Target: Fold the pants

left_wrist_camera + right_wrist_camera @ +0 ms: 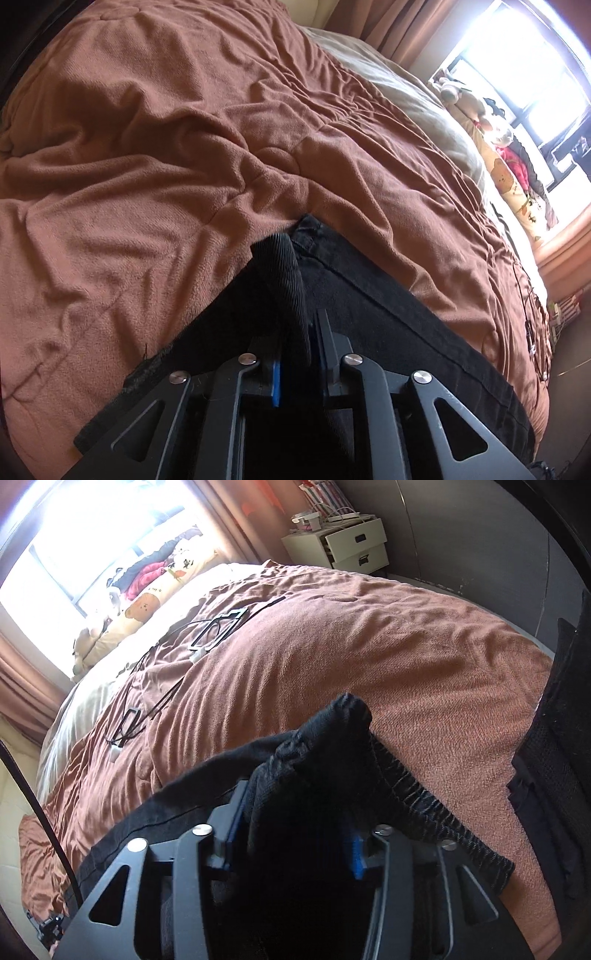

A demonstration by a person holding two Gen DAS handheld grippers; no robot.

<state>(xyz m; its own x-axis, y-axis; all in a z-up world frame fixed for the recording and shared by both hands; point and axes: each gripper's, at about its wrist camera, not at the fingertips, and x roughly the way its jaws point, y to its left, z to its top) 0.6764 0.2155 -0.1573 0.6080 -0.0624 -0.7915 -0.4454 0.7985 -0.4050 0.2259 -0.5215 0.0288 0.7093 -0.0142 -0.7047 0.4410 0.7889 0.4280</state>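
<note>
Black pants (pixel 369 314) lie on a brown blanket (pixel 147 147) on a bed. In the left wrist view my left gripper (pixel 284 247) is shut on the hem end of a pant leg, and the leg runs back under the gripper. In the right wrist view my right gripper (pixel 325 734) is shut on the pants' (pixel 314 746) waist end, which bunches up over the fingers and hides them. The elastic waistband (pixel 436 808) trails to the right on the blanket (pixel 406 646).
Black cables and small frames (pixel 214 631) lie on the blanket toward the pillows. Pillows and plush toys (pixel 147 602) sit under the bright window. A white nightstand (pixel 340 542) stands beyond the bed. A dark mesh chair (pixel 554 738) is at the right edge.
</note>
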